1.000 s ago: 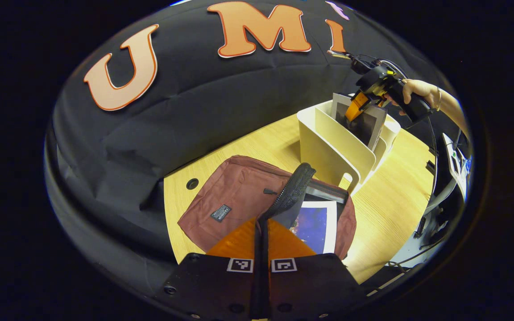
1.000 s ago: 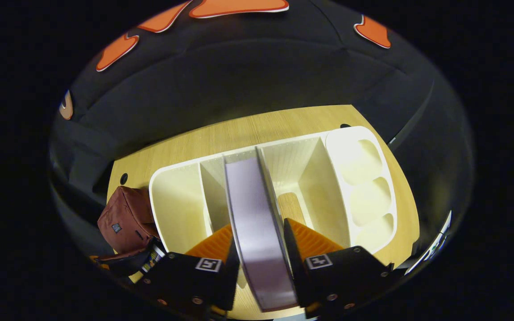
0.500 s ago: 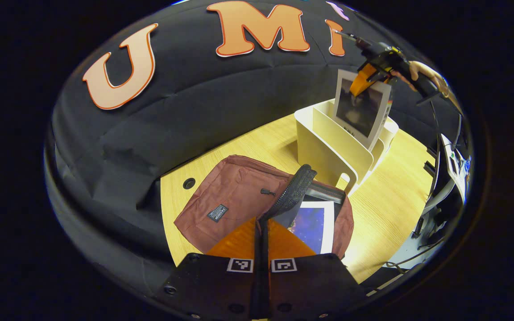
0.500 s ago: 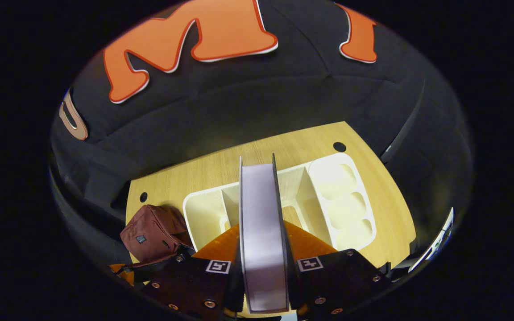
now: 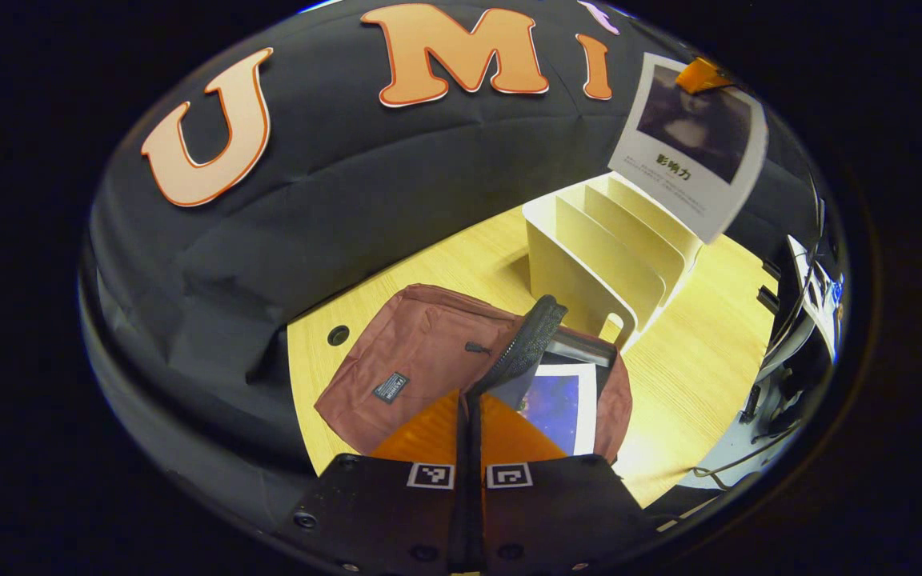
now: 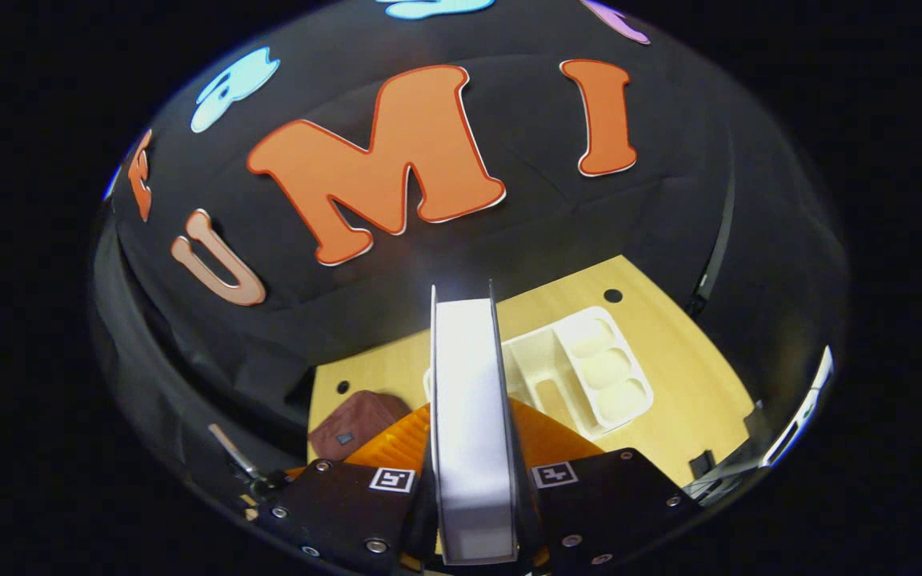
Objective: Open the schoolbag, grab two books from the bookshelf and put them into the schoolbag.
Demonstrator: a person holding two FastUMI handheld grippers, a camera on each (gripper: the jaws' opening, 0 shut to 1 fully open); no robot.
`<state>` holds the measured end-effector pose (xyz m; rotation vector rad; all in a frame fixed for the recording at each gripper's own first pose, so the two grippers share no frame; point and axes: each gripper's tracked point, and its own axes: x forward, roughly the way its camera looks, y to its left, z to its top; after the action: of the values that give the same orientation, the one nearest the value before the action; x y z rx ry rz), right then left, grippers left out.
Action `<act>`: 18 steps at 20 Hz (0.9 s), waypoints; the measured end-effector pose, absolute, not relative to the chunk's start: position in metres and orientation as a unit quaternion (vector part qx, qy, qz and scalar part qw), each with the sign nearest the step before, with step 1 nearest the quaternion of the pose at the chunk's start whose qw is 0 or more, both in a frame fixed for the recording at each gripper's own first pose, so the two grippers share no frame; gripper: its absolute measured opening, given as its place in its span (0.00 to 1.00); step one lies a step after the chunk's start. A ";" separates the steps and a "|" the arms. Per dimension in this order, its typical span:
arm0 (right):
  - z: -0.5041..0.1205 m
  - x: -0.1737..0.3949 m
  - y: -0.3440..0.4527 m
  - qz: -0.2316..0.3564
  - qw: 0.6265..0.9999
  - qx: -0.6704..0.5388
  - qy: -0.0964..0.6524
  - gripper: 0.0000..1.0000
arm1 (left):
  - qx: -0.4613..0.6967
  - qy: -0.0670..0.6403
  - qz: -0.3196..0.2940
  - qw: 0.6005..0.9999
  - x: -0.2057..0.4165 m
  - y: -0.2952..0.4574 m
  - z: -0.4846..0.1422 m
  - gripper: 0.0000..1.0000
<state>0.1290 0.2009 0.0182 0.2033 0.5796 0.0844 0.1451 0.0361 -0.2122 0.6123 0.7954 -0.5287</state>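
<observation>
Above table (image 6: 693, 376), white-covered book (image 6: 469, 416) edge-on.

A black cloth wall (image 5: 349, 200) hangs behind the scene, creased in long folds and sagging into a heavier bunch at its lower left, ahead and to the left of the left gripper's jaws. In the right gripper view the same black cloth (image 6: 589, 232) rises ahead of the jaws. A light wooden table (image 5: 693, 376) with a visible grain lies under and ahead of the jaws; it has a round cable hole (image 5: 338, 335) near its back left edge and another (image 6: 612, 295) toward its far right corner. Bright light glares off the wood to the right of the left gripper's jaws. Beyond the table's right edge, dark cables (image 5: 729, 468) trail over a pale floor.
</observation>
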 end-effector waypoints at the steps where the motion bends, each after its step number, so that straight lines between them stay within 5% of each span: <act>1: 0.015 0.117 0.201 0.049 0.951 0.114 0.283 0.38 | 0.291 0.374 -0.253 0.843 0.144 0.035 -0.209 0.01; 10: -0.092 0.041 0.218 0.077 0.901 0.353 0.241 0.38 | 0.303 0.364 -0.259 0.842 0.139 0.027 -0.197 0.01; 18: -0.222 0.065 0.256 0.079 0.825 0.491 0.267 0.38 | 0.326 0.354 -0.268 0.835 0.133 0.013 -0.189 0.01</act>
<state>0.0652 0.2557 -0.2222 1.0443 0.5676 0.1674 0.1333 0.0127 -0.1892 0.6894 0.7500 -0.5675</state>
